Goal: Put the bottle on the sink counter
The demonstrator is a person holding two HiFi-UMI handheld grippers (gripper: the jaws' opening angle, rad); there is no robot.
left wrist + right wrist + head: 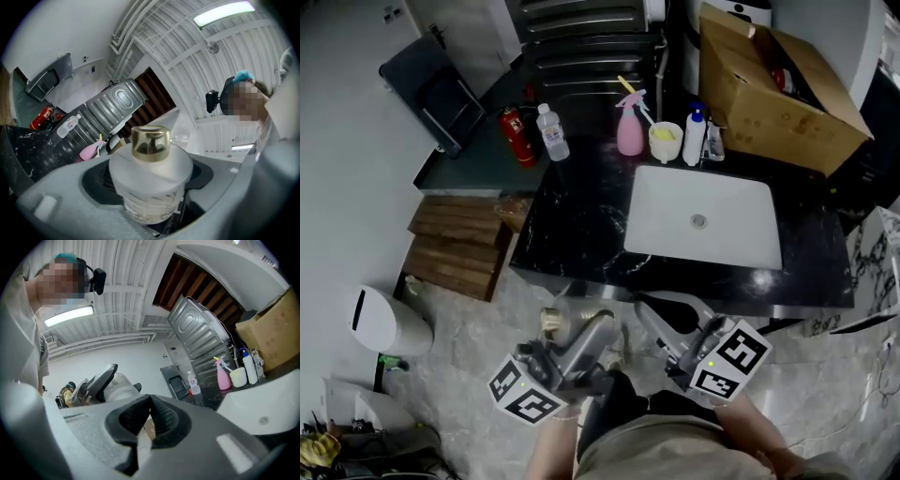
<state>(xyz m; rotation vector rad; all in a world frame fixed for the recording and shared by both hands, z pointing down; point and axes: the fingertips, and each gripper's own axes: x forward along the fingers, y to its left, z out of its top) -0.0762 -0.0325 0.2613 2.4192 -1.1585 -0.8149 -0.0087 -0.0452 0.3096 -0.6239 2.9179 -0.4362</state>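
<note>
Left gripper pinches the bottle by its ribbed body, under the gold cap. It is held off the worktop, short of the sink. Right gripper is pressed together, empty. I judge the bottle light, rigid and slick, possibly breakable, so I'd hold it on the ribs.

Perhaps five bottles, one cup, one box, one extinguisher.

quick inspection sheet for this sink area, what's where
surface: black marble sink counter, white basin set in it
job's things: gold-capped bottle held off the counter
clutter: water bottle, extinguisher, pink sprayer, cup, blue-capped bottle along the back
grippers: left gripper shut on the bottle; right gripper shut, empty
cables: nothing seen
surroundings: cardboard box, wooden steps, white bin
</note>
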